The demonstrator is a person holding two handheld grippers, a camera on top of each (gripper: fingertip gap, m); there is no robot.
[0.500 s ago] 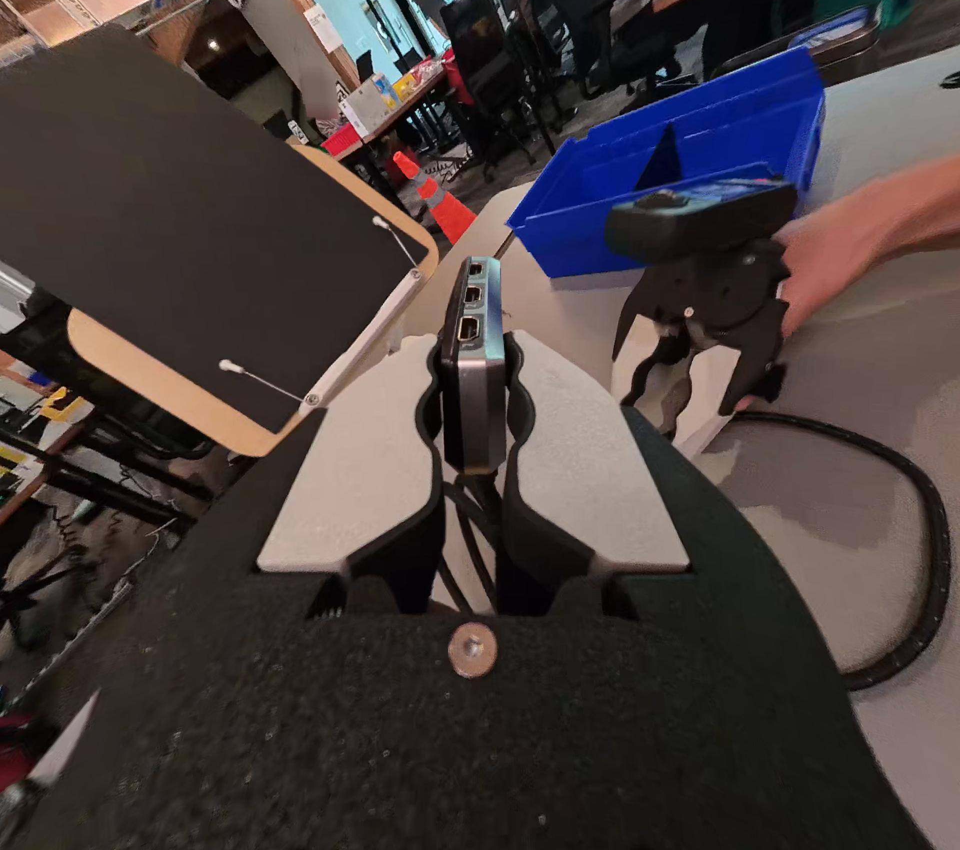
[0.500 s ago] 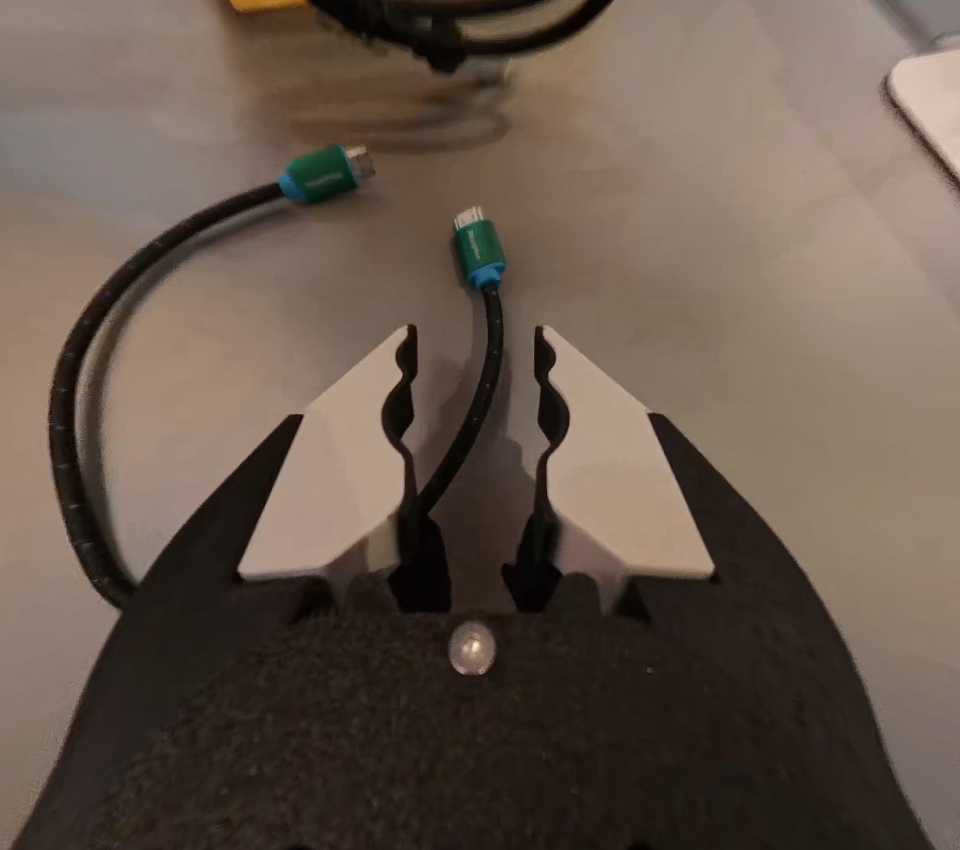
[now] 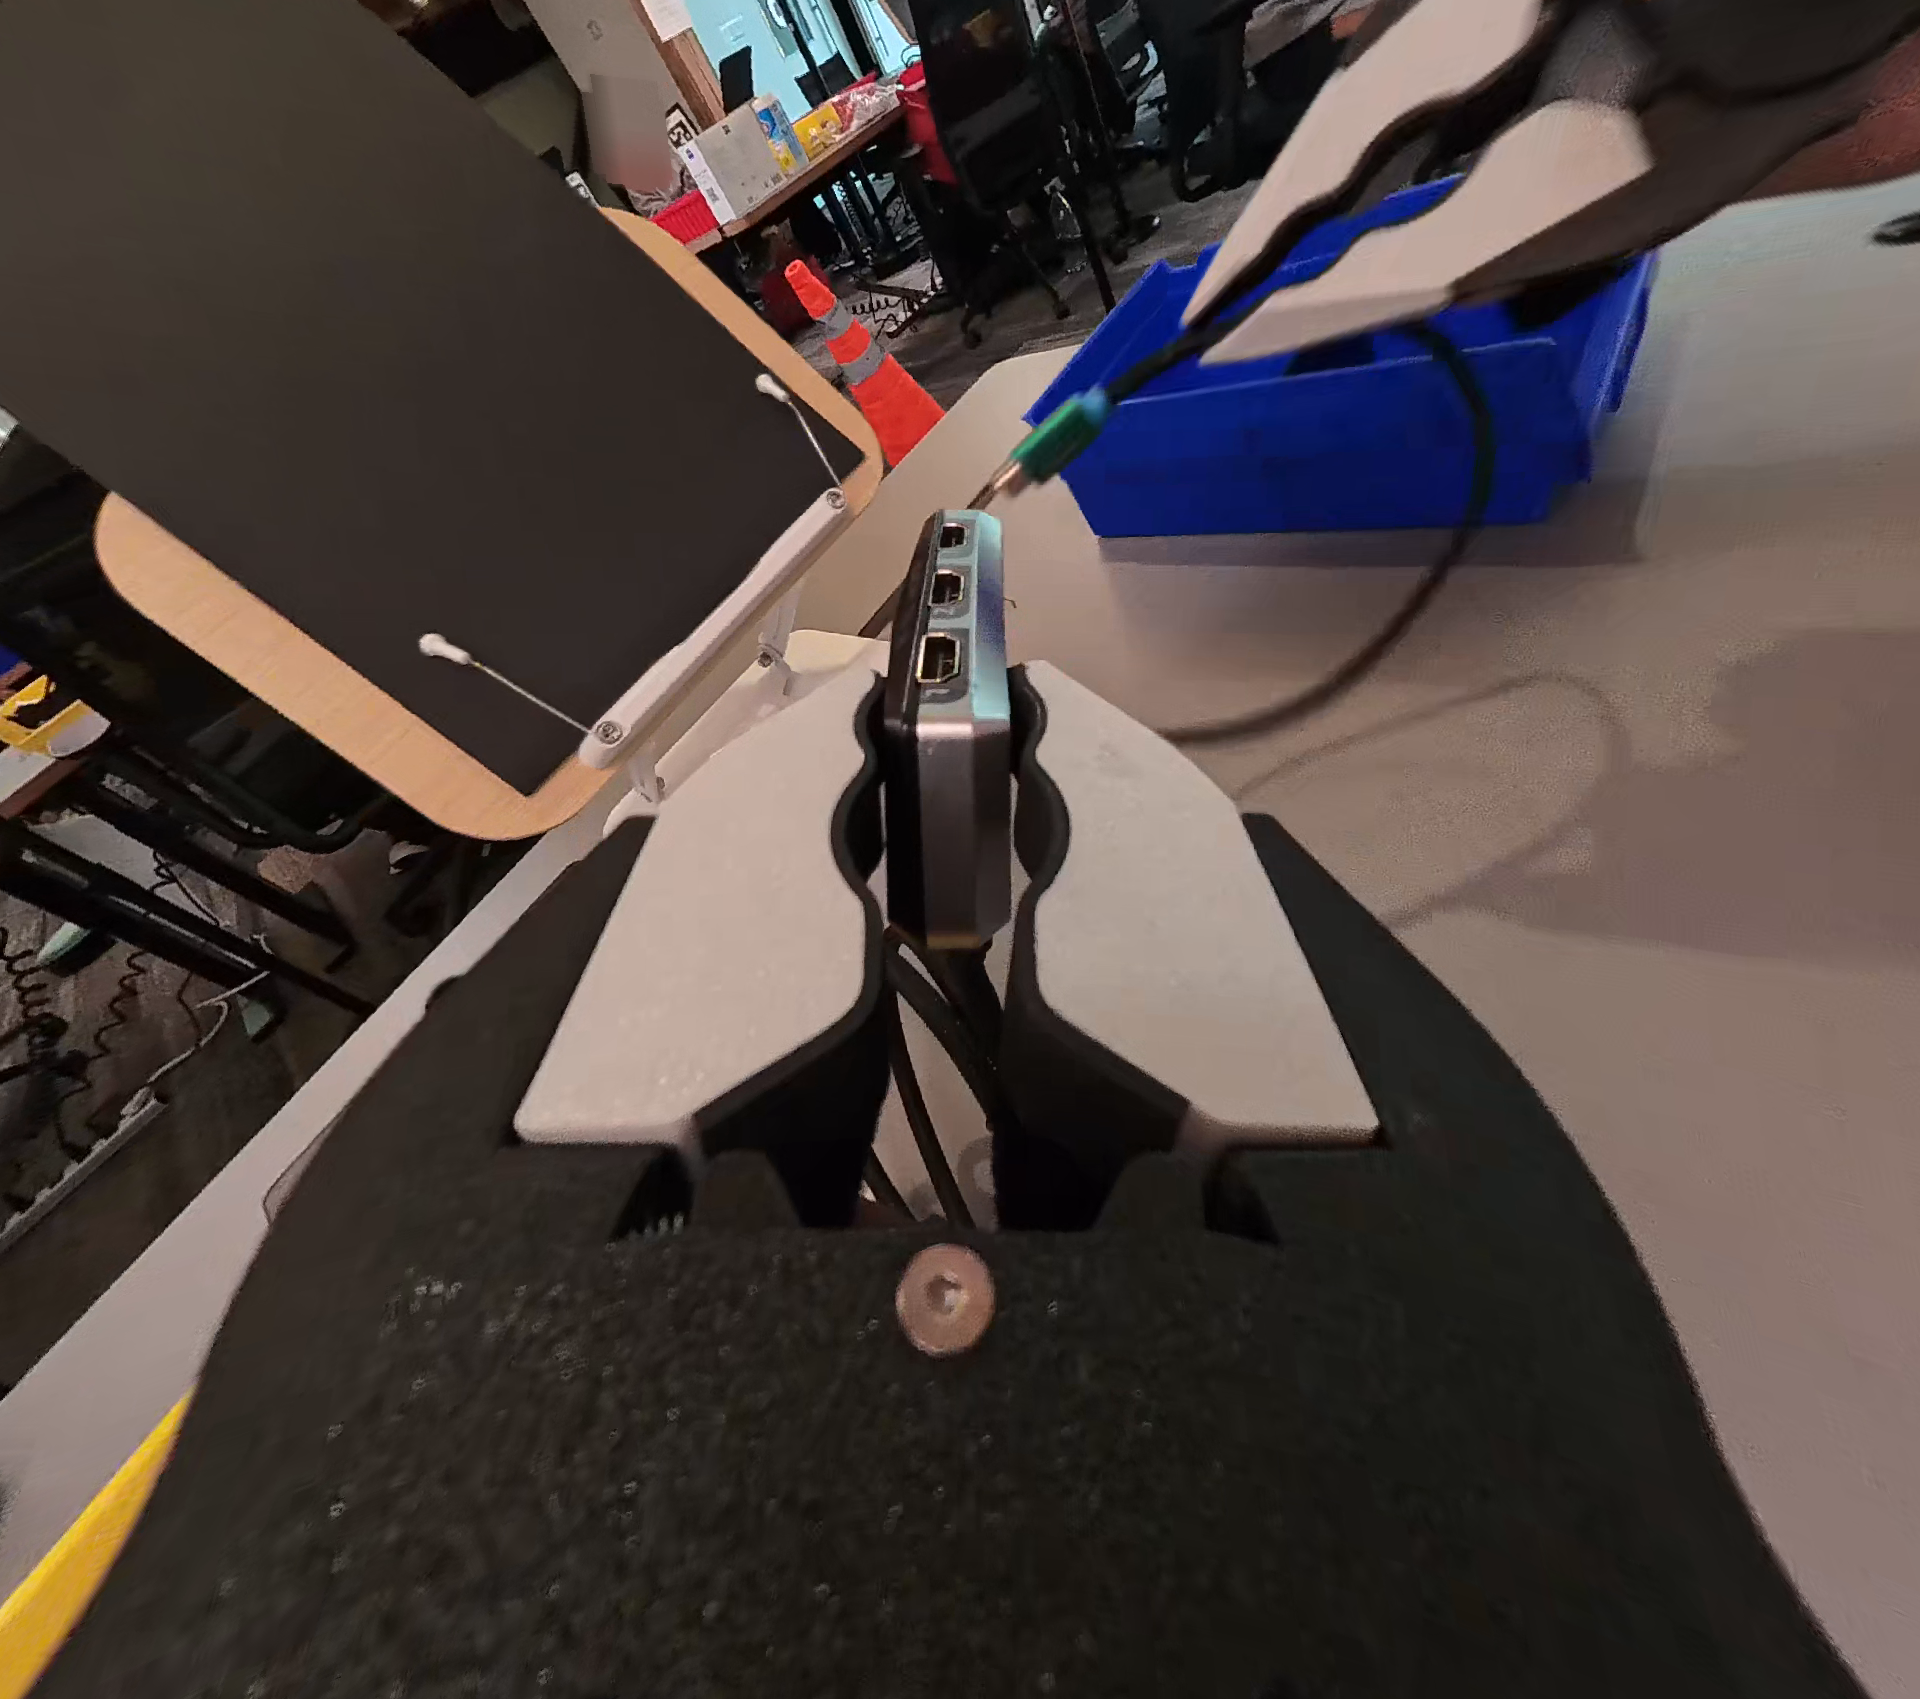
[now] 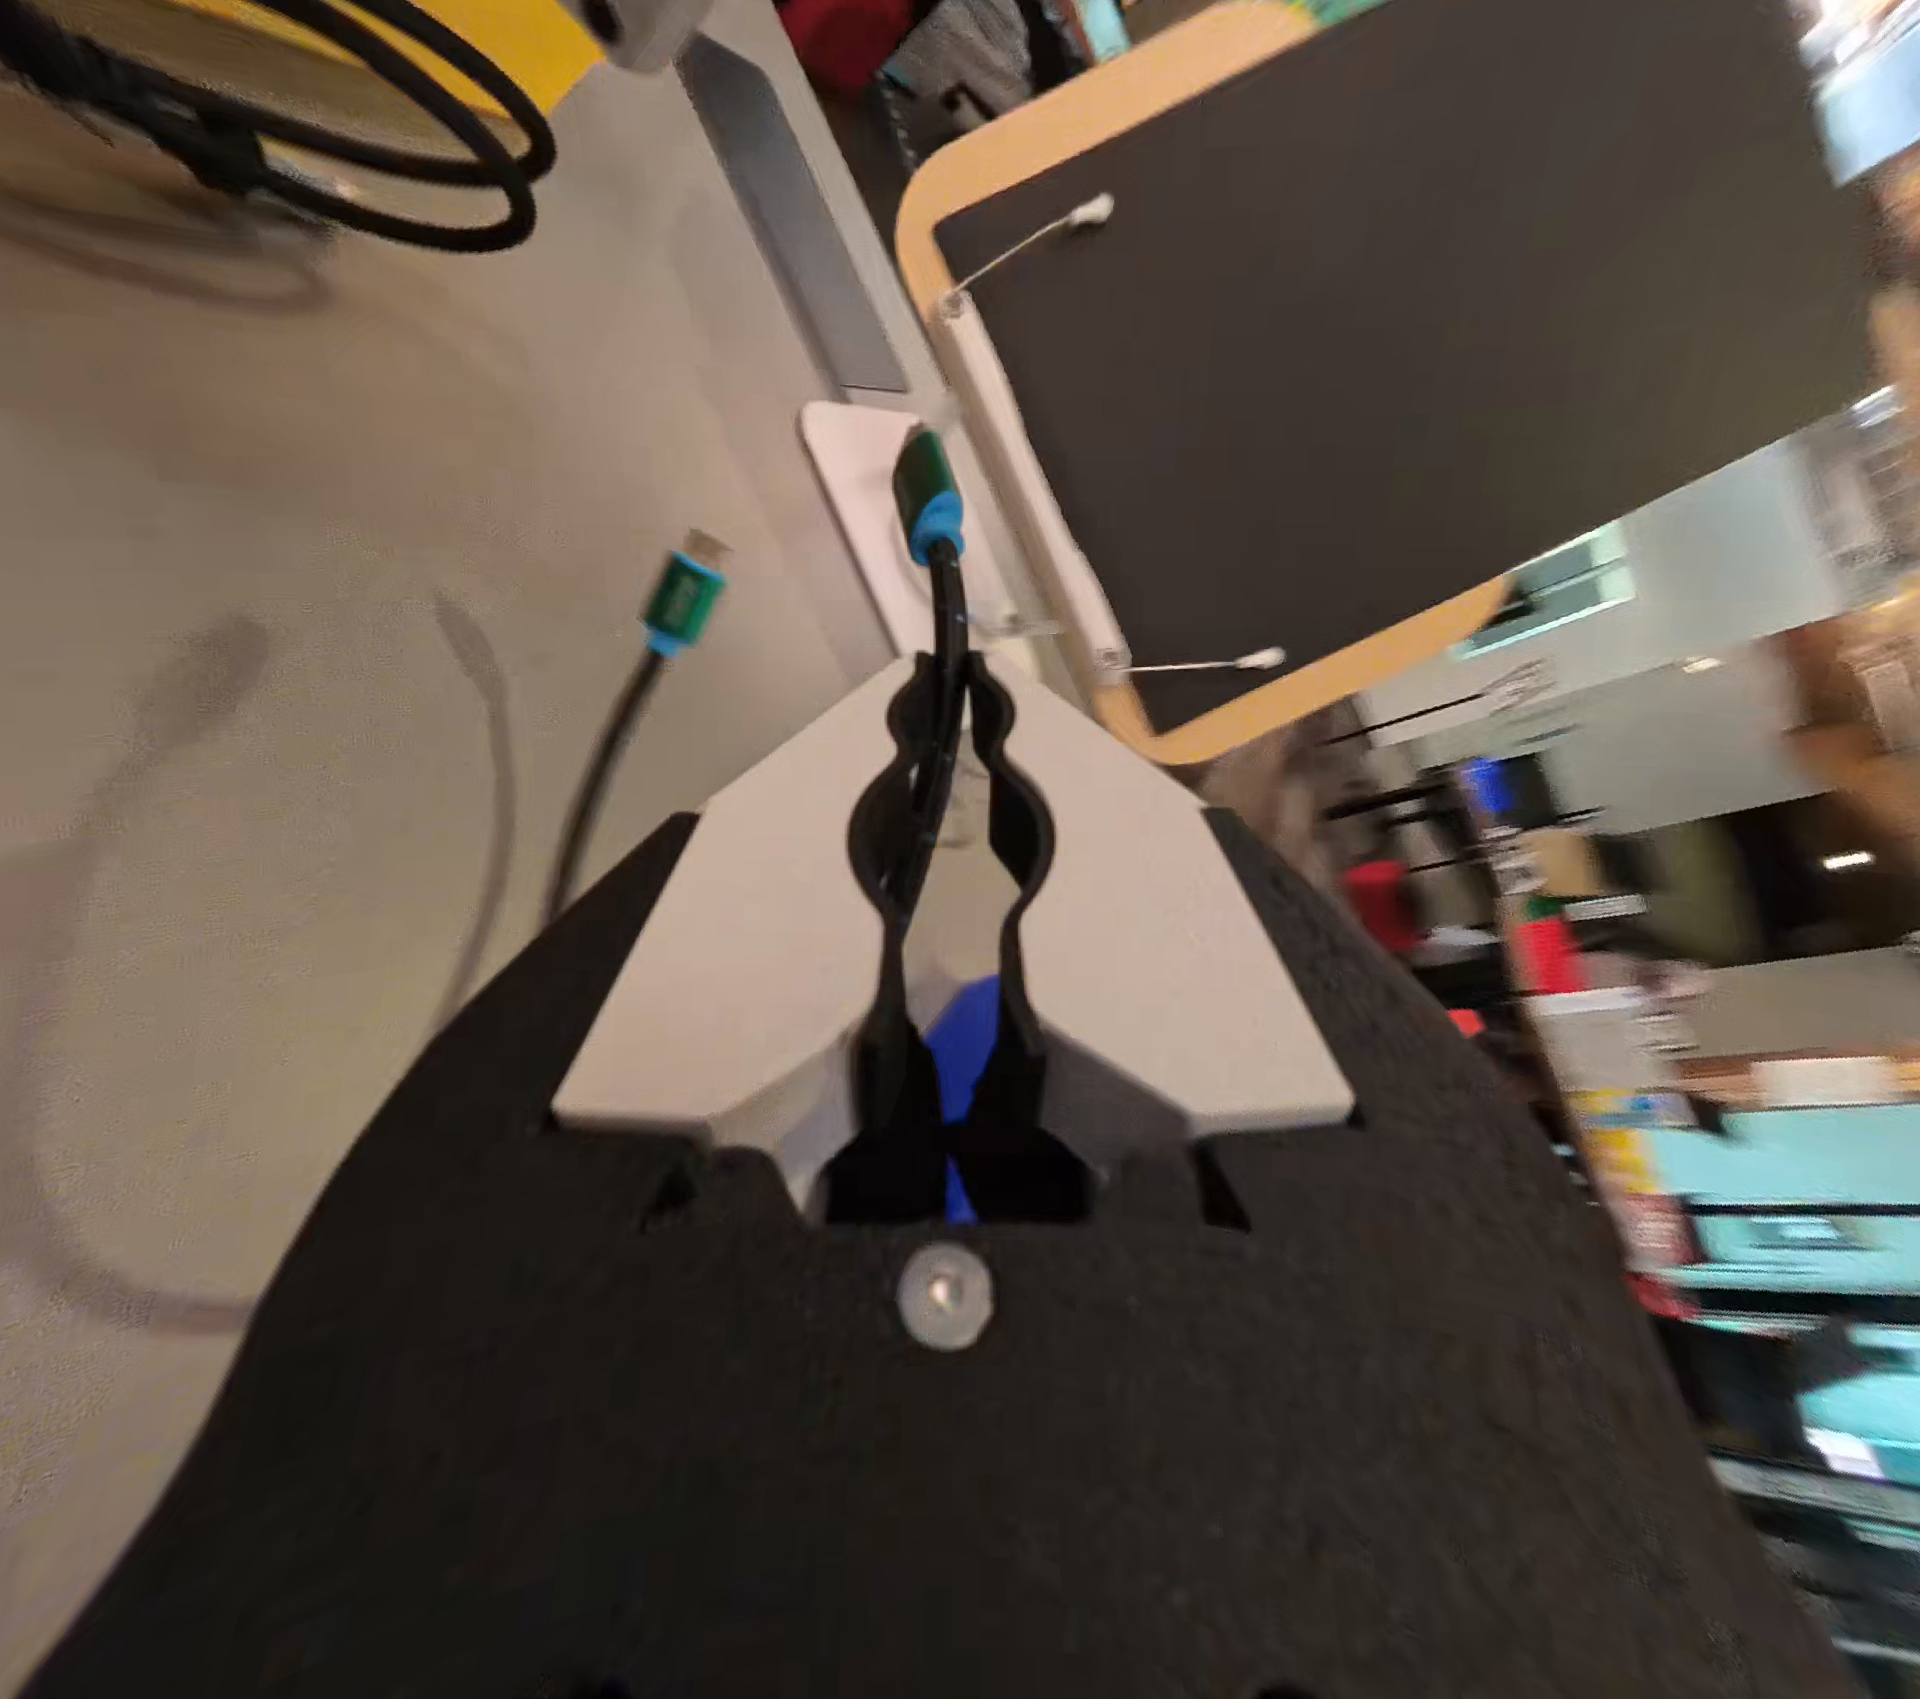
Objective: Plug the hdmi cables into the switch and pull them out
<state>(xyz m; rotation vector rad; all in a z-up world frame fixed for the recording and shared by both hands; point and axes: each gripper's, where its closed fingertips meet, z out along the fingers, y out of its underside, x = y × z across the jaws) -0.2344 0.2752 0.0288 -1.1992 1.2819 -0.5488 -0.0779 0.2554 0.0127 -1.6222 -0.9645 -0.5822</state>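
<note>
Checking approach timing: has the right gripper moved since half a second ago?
Yes. The right gripper was low by the blue bin; now it is raised above it, toward the switch.

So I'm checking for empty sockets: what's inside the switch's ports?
The switch shows three ports, all empty; the green plug hovers outside. Its gripped end, where black cables emerge, is hidden.

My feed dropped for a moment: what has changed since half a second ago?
The right claw has shut on the HDMI cable, lifted it off the table and swung its green plug up beside the switch; it is not yet plugged in. The left claw stays clamped on the switch. The second plug still lies on the table.
</note>
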